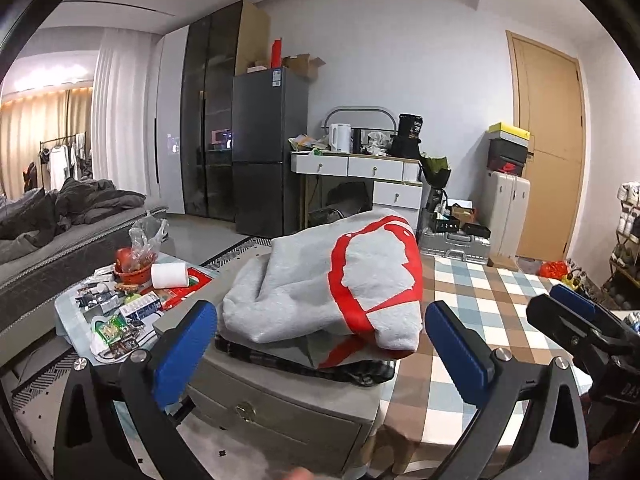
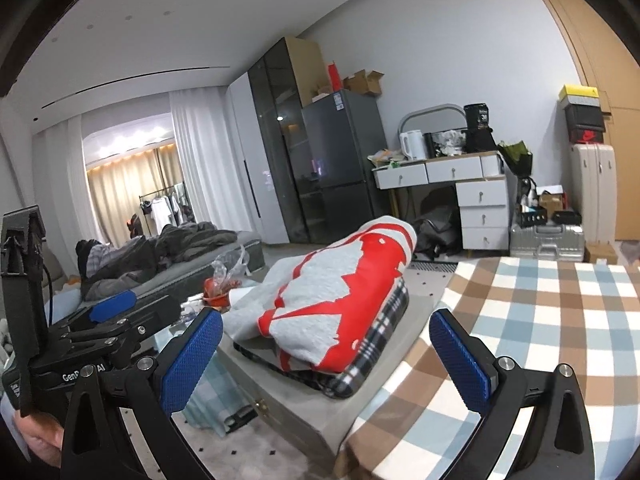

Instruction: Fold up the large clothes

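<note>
While both grippers gape empty: left gripper (image 1: 320,340), right gripper (image 2: 326,354); two folded garments stacked (image 1: 340,280).

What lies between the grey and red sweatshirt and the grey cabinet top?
A folded black-and-white plaid garment lies under the sweatshirt, on the cabinet top; the right wrist view shows it best.

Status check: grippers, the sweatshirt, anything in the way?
Left gripper open, empty; right gripper open, empty. Grey-and-red sweatshirt folded atop plaid garment on grey cabinet. Nothing blocking.
</note>
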`<move>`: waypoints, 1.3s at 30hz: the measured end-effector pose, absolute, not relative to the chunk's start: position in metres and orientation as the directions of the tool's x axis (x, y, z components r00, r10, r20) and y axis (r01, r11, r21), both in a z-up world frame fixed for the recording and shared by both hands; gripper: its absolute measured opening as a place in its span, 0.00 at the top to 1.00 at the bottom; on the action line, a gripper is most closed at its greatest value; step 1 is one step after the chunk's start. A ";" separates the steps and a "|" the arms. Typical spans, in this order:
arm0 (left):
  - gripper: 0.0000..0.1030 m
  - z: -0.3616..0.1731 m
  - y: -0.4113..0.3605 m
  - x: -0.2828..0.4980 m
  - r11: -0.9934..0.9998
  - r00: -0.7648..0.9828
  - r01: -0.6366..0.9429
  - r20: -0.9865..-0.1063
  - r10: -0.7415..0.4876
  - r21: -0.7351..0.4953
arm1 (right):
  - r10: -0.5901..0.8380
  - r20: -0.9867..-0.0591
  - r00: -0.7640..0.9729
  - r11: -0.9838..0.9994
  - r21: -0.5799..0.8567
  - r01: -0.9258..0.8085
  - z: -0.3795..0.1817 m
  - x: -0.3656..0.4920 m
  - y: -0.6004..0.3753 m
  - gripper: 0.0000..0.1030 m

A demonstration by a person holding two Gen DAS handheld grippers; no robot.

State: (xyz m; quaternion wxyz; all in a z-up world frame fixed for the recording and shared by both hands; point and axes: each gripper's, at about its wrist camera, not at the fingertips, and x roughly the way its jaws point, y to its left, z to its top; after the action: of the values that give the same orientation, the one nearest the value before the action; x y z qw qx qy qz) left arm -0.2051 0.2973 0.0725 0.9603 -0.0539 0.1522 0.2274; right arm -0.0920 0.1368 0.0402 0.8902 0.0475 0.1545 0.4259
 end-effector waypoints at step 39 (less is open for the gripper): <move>0.01 0.070 0.290 -0.201 0.887 0.837 -0.462 -0.334 0.433 -0.007 | 0.760 -0.213 0.614 0.648 0.172 -0.742 0.039 -0.107 0.136 0.00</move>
State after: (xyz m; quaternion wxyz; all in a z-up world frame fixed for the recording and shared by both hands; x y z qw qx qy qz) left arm -0.2007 0.2901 0.0695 0.9575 -0.0436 0.1636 0.2336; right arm -0.1069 0.1361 0.0390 0.8977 0.0333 0.1343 0.4183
